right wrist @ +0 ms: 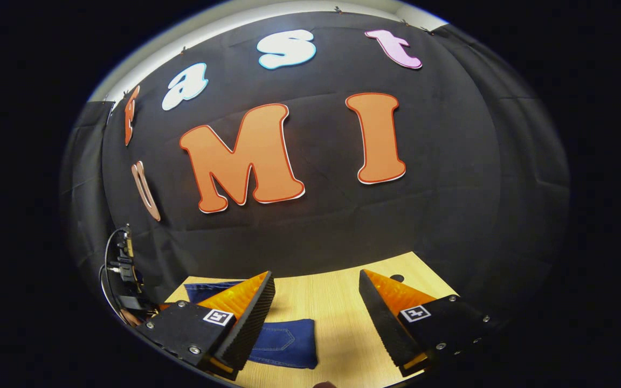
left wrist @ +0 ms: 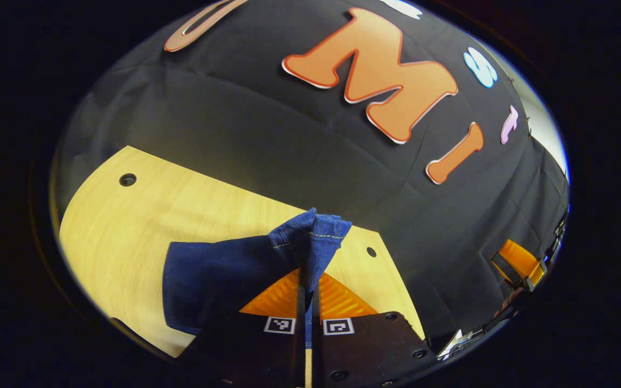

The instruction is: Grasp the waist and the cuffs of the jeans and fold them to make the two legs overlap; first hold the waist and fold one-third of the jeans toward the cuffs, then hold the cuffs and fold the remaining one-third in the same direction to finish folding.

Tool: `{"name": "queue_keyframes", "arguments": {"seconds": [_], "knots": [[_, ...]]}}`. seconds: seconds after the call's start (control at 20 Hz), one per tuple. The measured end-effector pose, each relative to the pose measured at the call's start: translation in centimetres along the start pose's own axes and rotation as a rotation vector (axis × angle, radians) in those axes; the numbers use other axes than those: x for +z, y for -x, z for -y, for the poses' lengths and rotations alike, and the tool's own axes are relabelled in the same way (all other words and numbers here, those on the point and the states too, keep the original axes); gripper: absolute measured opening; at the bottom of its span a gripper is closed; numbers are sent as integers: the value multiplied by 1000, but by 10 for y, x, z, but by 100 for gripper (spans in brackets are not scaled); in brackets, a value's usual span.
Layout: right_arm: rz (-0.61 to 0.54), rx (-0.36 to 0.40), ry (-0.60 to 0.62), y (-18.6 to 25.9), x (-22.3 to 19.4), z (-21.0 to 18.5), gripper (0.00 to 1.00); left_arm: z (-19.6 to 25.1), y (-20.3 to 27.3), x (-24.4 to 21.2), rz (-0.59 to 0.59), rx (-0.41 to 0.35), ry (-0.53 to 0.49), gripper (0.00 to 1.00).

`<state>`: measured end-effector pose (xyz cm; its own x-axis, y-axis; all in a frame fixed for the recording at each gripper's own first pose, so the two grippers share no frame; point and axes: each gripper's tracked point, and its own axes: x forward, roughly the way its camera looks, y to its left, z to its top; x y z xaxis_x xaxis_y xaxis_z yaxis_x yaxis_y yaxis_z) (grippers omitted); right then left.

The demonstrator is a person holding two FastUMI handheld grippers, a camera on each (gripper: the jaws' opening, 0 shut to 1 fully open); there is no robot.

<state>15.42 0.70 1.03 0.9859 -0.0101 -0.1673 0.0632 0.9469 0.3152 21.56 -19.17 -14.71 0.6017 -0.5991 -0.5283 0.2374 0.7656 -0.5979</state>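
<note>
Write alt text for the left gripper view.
The left gripper is shut on a bunched fold of dark blue jeans, lifting it above a light wooden table. The rest of the denim hangs to the left.

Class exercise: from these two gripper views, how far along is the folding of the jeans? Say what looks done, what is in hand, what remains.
Done: hard to judge; the dark blue denim jeans lie partly flat on the pale wooden table.
In hand: the left gripper is shut on a stitched edge of the jeans, lifted off the table. The right gripper is open above the table, holding nothing.
Left: laying the lifted part down, and probably further folds.
</note>
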Motion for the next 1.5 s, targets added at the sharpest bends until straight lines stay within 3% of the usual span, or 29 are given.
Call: {"name": "queue_keyframes", "arguments": {"seconds": [0.3, 0.45, 0.5, 0.6, 0.65, 0.75, 0.8, 0.9, 1.0, 1.1, 1.2, 1.35, 1.45, 1.5], "knots": [[-12, 10, -17, 2, -3, 11, 97, 18, -17, -21, -66, 56, -73, 5], [-15, 22, -19, 0, -3, 11, 96, 49, -5, -25, -77, -51, -83, 7], [-17, 32, -18, -1, -3, 9, 97, 65, 0, -25, -68, -101, -91, 19], [-22, 47, -20, -4, -4, 5, 96, 84, 7, -19, -39, -126, -152, 42], [-26, 54, -21, -6, -4, 1, 97, 90, 12, -16, -23, -130, -183, 36], [-28, 73, -20, -7, -6, -4, 97, 98, 27, -5, 15, -136, -224, 65], [-26, 78, -15, -7, -6, -8, 97, 101, 34, 2, 41, -132, -243, 64], [-6, 92, 5, -8, -1, -18, 97, 101, 50, 23, 117, -101, -297, 83], [19, 105, 29, -8, 5, -29, 97, 96, 67, 46, 209, -60, -353, 87], [20, 122, 52, -9, 2, -40, 100, 96, 88, 69, 274, -46, -350, 86], [26, 140, 67, -9, 2, -53, 97, 93, 116, 99, 359, -12, -357, 88], [74, 160, 117, -7, 10, -73, 100, 90, 151, 138, 511, 71, -448, 95], [112, 175, 153, -4, 15, -85, 96, 90, 179, 158, 596, 119, -504, 95], [139, 182, 166, -1, 20, -93, 100, 88, 191, 163, 631, 139, -523, 95]]}}
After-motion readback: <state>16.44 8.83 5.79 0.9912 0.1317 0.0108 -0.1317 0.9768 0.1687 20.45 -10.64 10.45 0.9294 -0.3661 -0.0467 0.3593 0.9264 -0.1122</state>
